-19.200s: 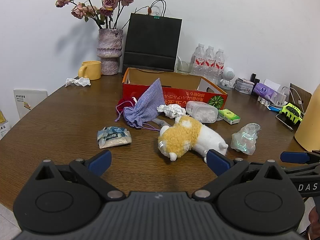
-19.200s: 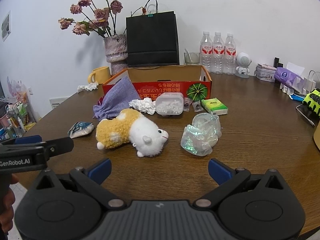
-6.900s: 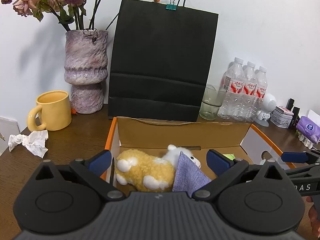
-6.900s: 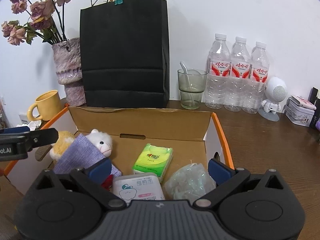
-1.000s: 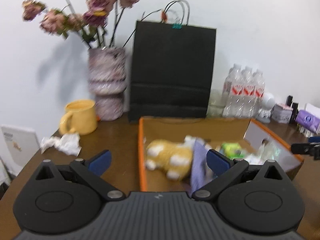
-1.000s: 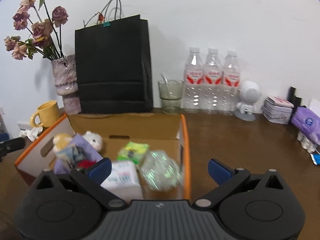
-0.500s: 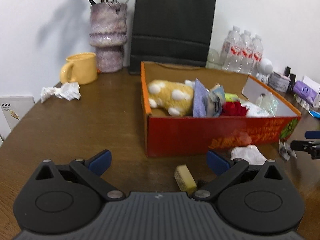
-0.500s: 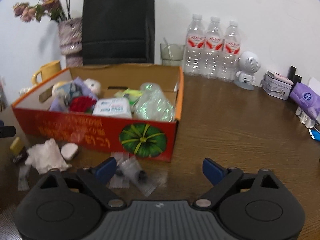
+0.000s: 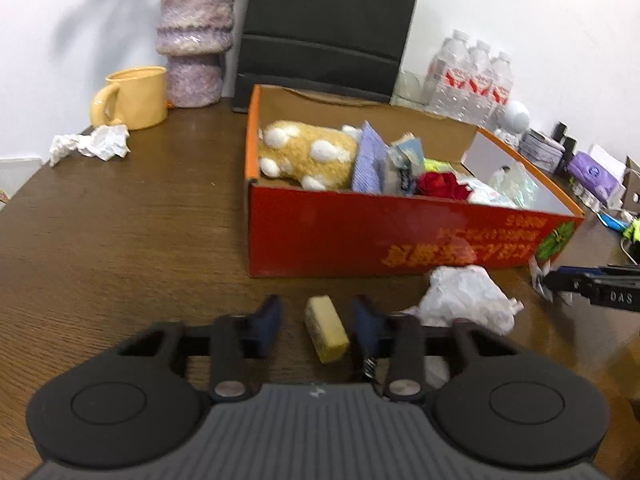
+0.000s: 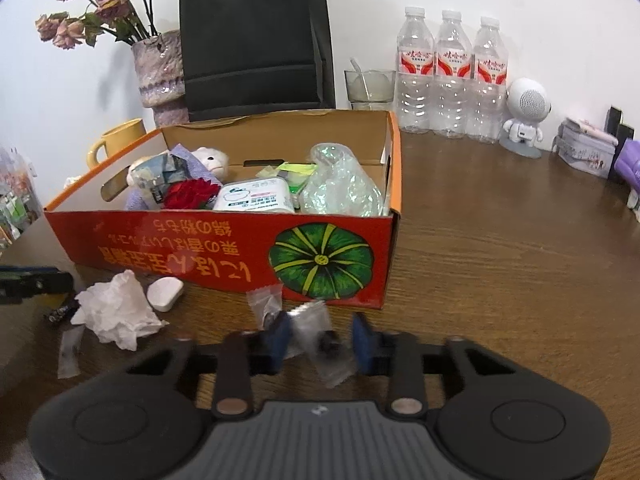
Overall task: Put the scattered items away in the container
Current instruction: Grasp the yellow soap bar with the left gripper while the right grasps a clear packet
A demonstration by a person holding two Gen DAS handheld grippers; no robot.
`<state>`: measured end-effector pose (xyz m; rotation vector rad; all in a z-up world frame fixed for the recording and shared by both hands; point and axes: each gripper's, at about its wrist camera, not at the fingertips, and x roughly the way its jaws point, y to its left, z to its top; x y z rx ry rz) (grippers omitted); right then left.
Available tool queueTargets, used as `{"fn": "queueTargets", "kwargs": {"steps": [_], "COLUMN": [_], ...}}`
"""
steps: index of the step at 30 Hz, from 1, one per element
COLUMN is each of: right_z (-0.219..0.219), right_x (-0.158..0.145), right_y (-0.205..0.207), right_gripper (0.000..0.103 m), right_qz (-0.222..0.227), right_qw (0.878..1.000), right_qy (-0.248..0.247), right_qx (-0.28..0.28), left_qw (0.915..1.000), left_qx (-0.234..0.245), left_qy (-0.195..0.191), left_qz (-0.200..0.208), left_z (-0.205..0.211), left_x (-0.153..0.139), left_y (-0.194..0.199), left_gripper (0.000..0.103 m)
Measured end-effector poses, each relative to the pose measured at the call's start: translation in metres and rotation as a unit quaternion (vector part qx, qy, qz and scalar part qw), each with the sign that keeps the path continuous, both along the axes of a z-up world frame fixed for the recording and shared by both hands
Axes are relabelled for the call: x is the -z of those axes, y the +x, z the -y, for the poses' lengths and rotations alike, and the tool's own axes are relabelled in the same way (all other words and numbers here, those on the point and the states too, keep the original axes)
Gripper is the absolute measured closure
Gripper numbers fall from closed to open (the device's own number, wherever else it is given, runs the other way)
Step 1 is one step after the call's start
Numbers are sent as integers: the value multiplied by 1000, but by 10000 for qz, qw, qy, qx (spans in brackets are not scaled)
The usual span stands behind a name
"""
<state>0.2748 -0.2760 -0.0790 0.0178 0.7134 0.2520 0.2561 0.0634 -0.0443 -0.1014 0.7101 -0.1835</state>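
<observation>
The red cardboard box (image 9: 360,236) (image 10: 200,248) holds a plush toy (image 9: 304,154), a blue pouch, a red item, a tissue pack (image 10: 256,198) and crinkled plastic (image 10: 340,188). My left gripper (image 9: 316,320) is low on the table, its jaws partly closed around a yellow block (image 9: 326,328) with gaps on both sides. My right gripper (image 10: 320,340) straddles a small clear plastic packet (image 10: 320,336), its jaws narrowed but not clamped. A crumpled white tissue (image 9: 468,300) (image 10: 116,312), a white pebble-like piece (image 10: 165,293) and a second clear packet (image 10: 264,304) lie before the box.
A yellow mug (image 9: 134,98), a vase (image 9: 196,40), a black paper bag (image 10: 256,40), water bottles (image 10: 452,76), a glass (image 10: 370,88) and a white robot figure (image 10: 524,116) stand behind the box. Another crumpled tissue (image 9: 92,144) lies far left. Small wrappers (image 10: 68,344) lie left of the tissue.
Both grippers dropped toward the table and narrowed their jaws: the left around the yellow block, the right around the clear packet. The box contents have not moved.
</observation>
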Motion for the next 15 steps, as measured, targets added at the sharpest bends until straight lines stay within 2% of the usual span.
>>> {"fn": "queueTargets", "kwargs": {"steps": [3, 5, 15], "right_z": [4, 7, 10], "right_x": [0, 0, -2], "right_y": [-3, -6, -19], "right_gripper": [90, 92, 94], "right_qz": [-33, -13, 63], "right_qw": [9999, 9996, 9984], "right_qy": [106, 235, 458], "right_qx": [79, 132, 318], "left_qw": [10000, 9999, 9997], "left_qx": [79, 83, 29], "left_qy": [6, -36, -110], "left_qz": [59, 107, 234], "left_z": [2, 2, -2], "left_x": [0, -1, -3], "left_y": [-3, -4, -8], "left_gripper": [89, 90, 91]}}
